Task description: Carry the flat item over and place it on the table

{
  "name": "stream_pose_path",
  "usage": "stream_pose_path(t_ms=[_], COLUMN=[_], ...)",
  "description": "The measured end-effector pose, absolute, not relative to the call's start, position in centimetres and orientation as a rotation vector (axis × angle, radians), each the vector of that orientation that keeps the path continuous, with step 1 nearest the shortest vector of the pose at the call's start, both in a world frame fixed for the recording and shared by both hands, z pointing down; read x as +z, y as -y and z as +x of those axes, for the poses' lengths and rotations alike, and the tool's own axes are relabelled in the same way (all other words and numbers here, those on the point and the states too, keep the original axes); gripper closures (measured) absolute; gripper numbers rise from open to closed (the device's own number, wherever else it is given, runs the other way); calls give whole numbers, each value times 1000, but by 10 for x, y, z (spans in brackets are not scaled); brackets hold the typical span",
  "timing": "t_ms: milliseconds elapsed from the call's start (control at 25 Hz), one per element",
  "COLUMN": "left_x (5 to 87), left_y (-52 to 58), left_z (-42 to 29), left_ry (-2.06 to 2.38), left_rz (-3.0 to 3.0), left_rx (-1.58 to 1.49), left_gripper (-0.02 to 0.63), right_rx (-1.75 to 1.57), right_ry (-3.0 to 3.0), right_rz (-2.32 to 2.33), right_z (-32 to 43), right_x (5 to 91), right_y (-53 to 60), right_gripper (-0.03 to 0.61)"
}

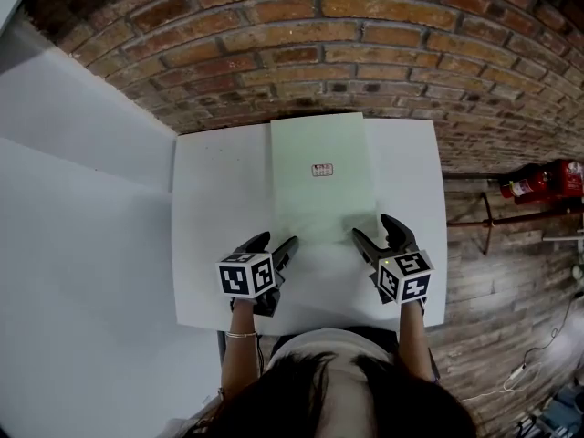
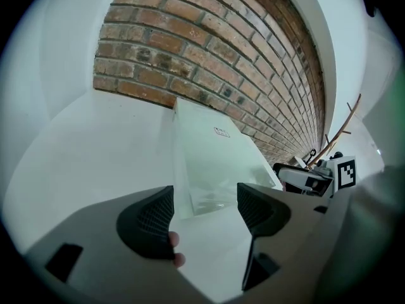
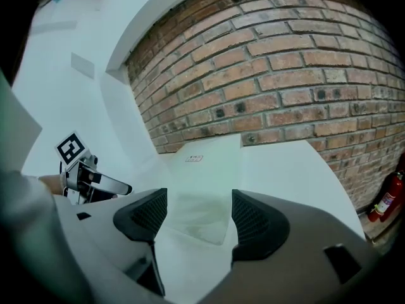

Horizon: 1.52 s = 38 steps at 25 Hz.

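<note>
Sheet, pale green with a small label, lies flat on the white table. It sits at frame centre in the head view, its far edge at the brick wall.

Left gripper is just off the sheet's lower-left corner. Its jaws stand apart with nothing clamped. In the left gripper view that corner shows in the gap, on the table beyond the pads and untouched.

Right gripper is at the lower-right corner. Its jaws are also apart, and the right gripper view shows the sheet lying ahead, free of the pads.

Judgement: the placing looks done and this is the release step. The next move calls only for backing both grippers toward the lower edge of the frame, clear of the corners, without dragging the sheet.
</note>
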<state>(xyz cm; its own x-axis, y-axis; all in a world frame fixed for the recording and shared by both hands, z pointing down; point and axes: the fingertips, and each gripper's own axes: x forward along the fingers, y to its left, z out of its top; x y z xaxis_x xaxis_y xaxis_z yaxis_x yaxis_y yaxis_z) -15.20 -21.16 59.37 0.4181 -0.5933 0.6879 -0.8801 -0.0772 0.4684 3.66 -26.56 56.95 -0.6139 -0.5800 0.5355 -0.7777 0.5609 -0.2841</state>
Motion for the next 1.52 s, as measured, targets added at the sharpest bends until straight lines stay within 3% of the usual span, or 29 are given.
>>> stream_pose_path(t_ms=[240, 400, 680, 1520], left_x=[583, 576, 562, 521], left_y=[207, 204, 193, 141], left_z=[-154, -154, -153, -144], left_ry=[1291, 1302, 1320, 1384], left_rz=[1798, 1818, 1857, 1969], left_rx=[390, 387, 386, 361], left_gripper=[296, 310, 332, 434], right_rx=[681, 650, 618, 513], right_ry=[2423, 2422, 2436, 2518], right_rz=[1118, 1150, 1165, 1251], right_z=[38, 40, 38, 40], right_x=[560, 554, 544, 501], right_y=[260, 256, 242, 200], right_gripper=[251, 308, 338, 438])
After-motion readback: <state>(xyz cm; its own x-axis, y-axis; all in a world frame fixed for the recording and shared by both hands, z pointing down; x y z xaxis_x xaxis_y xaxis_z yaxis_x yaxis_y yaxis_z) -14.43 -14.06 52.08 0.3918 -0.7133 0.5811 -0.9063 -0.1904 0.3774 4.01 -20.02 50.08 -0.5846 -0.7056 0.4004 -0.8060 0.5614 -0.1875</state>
